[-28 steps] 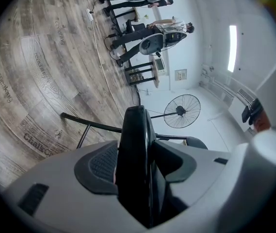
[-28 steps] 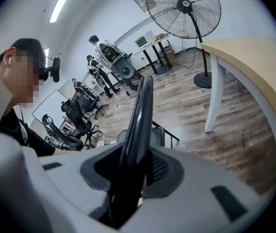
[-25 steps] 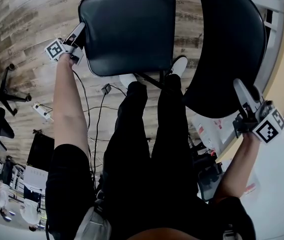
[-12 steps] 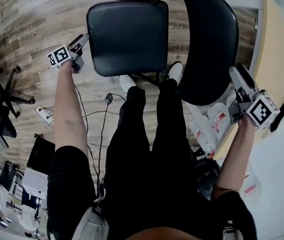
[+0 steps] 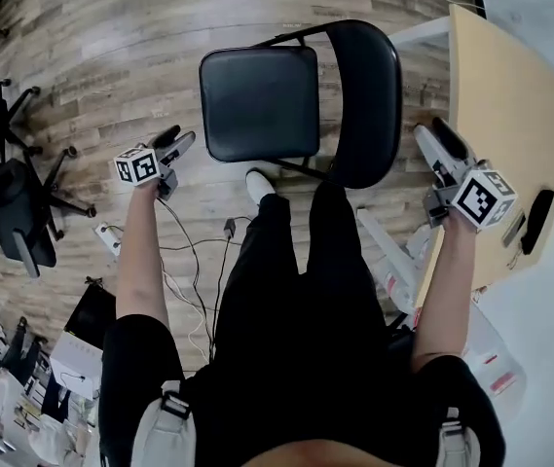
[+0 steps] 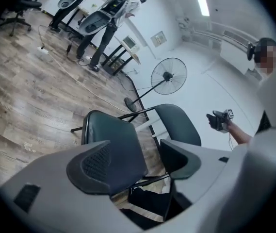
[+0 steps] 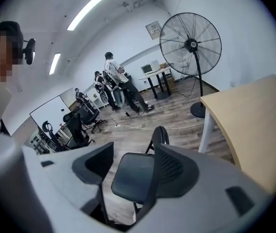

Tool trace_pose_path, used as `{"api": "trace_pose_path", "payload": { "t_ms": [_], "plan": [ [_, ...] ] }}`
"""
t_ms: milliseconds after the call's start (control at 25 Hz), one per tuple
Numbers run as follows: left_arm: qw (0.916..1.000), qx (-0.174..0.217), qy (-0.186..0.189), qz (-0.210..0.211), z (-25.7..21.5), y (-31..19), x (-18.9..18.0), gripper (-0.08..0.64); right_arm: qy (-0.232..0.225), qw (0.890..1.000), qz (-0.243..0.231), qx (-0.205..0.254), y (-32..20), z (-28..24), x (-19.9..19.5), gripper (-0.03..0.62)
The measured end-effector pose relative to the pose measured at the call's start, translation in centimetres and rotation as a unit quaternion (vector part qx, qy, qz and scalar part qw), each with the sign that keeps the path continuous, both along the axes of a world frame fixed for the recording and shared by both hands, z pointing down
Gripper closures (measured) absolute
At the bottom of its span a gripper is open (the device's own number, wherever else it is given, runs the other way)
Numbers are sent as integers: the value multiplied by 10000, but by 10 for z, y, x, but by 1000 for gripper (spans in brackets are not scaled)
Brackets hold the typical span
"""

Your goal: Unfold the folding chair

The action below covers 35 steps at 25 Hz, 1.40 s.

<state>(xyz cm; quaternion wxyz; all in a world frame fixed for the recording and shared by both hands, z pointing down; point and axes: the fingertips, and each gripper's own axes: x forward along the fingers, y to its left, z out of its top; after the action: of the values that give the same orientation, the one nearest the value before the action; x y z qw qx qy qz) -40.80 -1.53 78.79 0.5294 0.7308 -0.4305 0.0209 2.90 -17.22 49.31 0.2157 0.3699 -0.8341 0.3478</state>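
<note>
the folding chair stands open on the wood floor just ahead of the person's white shoe. its black seat lies flat, and its backrest is upright on the side nearest the pale table. both bare forearms reach forward from the shoulders, one on each side of the black-trousered legs. the left gripper hangs off the seat's near left corner, apart from it and angled toward the seat. its jaws have just been opening and now gape wide, with nothing between the pads; the chair shows only beyond them. the right gripper is held over the table's edge, beside the backrest but clear of it. its jaws have likewise just been opening and stand wide and empty.
</note>
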Motion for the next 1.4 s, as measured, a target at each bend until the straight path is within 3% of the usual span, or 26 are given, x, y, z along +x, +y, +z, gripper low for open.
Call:
{"api": "trace_pose_path", "payload": {
  "t_ms": [280, 480, 760, 920, 1080, 1160, 1320, 1400],
  "plan": [
    [9963, 725, -402, 232, -157, 51, 46, 255, -444, 9966, -642, 247, 54, -51, -35, 337],
    [9941, 948, -523, 117, -239, 65, 86, 256, -506, 9912, -1137, 451, 103, -76, -70, 337],
    [9859, 1528, -666, 147, -343, 69, 163, 256, -1078, 9811, -1301, 940, 168, -112, -110, 337],
    [9705, 2159, -1059, 174, -399, 73, 202, 262, -1125, 9741, -1365, 1407, 190, -140, -116, 338],
    [9537, 2778, -1125, 246, -452, 74, 230, 282, -1107, 9584, -1615, 2075, 198, -180, -121, 339],
    [9407, 3090, -1360, 329, -472, 73, 238, 289, -1084, 9500, -1706, 2381, 199, -197, -123, 339],
    [9069, 3675, -2020, 410, -502, 70, 239, 324, -989, 9359, -1685, 2931, 202, -222, -125, 345],
    [8959, 3863, -2149, 453, -510, 72, 242, 341, -1026, 9316, -1618, 3088, 204, -231, -123, 362]
  ]
}}
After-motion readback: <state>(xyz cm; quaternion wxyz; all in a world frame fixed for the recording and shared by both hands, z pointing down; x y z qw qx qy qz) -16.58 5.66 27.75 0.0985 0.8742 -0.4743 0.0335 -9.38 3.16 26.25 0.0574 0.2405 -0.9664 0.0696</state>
